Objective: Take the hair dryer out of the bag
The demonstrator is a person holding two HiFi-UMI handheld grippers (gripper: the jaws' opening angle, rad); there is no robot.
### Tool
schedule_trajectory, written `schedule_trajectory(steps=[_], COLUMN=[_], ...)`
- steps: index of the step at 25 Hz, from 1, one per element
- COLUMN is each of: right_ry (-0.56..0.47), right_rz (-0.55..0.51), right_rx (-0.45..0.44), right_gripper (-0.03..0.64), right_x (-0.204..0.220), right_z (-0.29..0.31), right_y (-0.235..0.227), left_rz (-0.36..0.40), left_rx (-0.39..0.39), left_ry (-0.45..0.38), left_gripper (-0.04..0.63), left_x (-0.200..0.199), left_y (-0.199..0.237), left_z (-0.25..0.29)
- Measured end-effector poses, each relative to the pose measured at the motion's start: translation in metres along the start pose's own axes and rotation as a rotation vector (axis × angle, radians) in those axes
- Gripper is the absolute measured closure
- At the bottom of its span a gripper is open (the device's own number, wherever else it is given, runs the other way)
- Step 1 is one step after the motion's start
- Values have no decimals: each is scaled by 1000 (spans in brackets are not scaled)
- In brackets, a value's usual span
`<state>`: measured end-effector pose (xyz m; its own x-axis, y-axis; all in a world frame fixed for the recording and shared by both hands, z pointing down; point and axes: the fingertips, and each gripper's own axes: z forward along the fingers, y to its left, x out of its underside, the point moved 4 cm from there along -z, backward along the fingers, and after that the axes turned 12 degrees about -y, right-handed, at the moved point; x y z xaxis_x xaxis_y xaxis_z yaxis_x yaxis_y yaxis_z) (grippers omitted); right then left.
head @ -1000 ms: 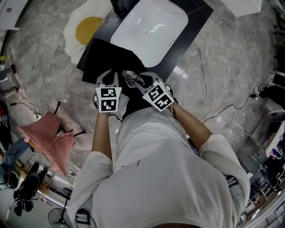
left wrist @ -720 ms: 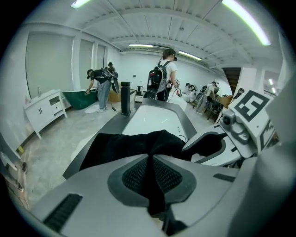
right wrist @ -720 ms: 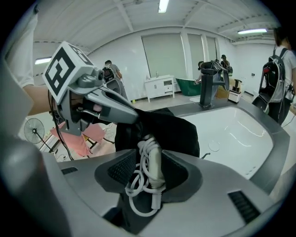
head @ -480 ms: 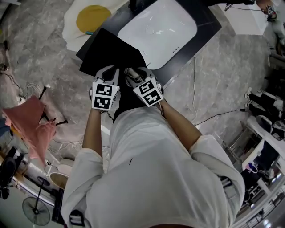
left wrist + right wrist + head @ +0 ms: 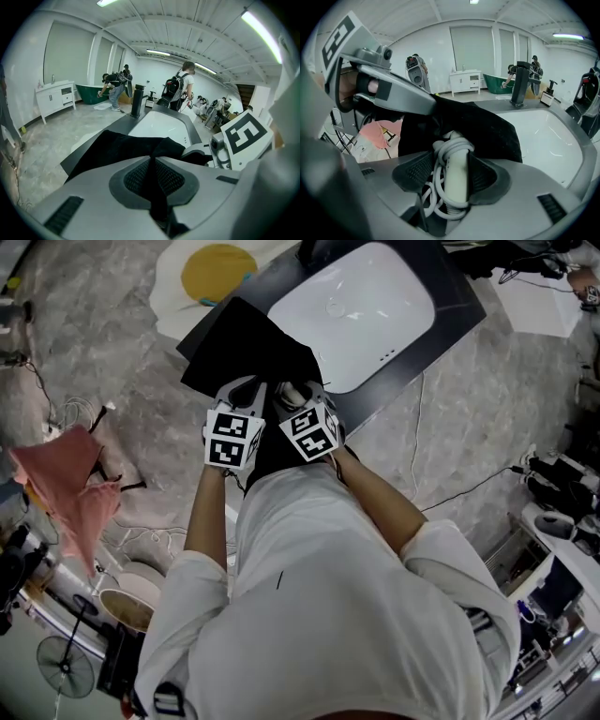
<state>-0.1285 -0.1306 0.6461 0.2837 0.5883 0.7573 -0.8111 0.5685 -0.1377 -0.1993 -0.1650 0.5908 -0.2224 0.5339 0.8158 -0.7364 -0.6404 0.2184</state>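
Observation:
A black bag [image 5: 246, 345] lies on the dark counter [image 5: 450, 298] beside the sink. My left gripper [image 5: 246, 390] is shut on a fold of the bag's fabric [image 5: 117, 145] at its near edge and holds it up. My right gripper [image 5: 292, 396] sits right next to it at the bag's mouth. Its jaws have just been opening. The white hair dryer handle [image 5: 457, 173], wrapped in its white cord, stands between the pads [image 5: 485, 176], and the pads do not clamp it. The rest of the dryer is hidden in the bag [image 5: 487, 126].
A white sink [image 5: 356, 306] with a black faucet [image 5: 519, 84] fills the counter behind the bag. On the floor lie a yellow-and-white mat [image 5: 202, 277], a pink cloth [image 5: 70, 488] and loose cables [image 5: 469, 484]. People [image 5: 180, 89] stand far back in the room.
The right gripper has moved in beside the left one at the bag's mouth, and its jaws have spread around the white handle. The left gripper keeps its hold on the bag.

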Motion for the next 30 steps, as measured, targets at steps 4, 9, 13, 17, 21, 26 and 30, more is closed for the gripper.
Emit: schedule_trajectory(steps=[4, 9, 13, 17, 21, 26, 30], right_ry=[0, 4, 29, 42, 8, 33, 47], right_rz=[-28, -44, -44, -65, -72, -60, 8], right_rx=[39, 65, 88, 109, 102, 52, -12], right_gripper=[368, 368, 362, 357, 356, 371, 387], right_x=[4, 4, 6, 8, 10, 11, 8], right_z=[3, 4, 2, 7, 7, 6, 1], right_y=[6, 8, 7, 8, 9, 6, 4], left_rz=[-32, -41, -51, -85, -101, -97, -99], left_rx=[27, 46, 62, 73, 80, 61, 31], left_ry=[-6, -16, -27, -43, -43, -44, -55], left_gripper=[555, 555, 555, 555, 555, 555, 555], left_x=[7, 11, 10, 11, 16, 20, 19], left_y=[1, 3, 2, 3, 4, 3, -2], left_z=[-7, -11, -12, -16, -18, -19, -20])
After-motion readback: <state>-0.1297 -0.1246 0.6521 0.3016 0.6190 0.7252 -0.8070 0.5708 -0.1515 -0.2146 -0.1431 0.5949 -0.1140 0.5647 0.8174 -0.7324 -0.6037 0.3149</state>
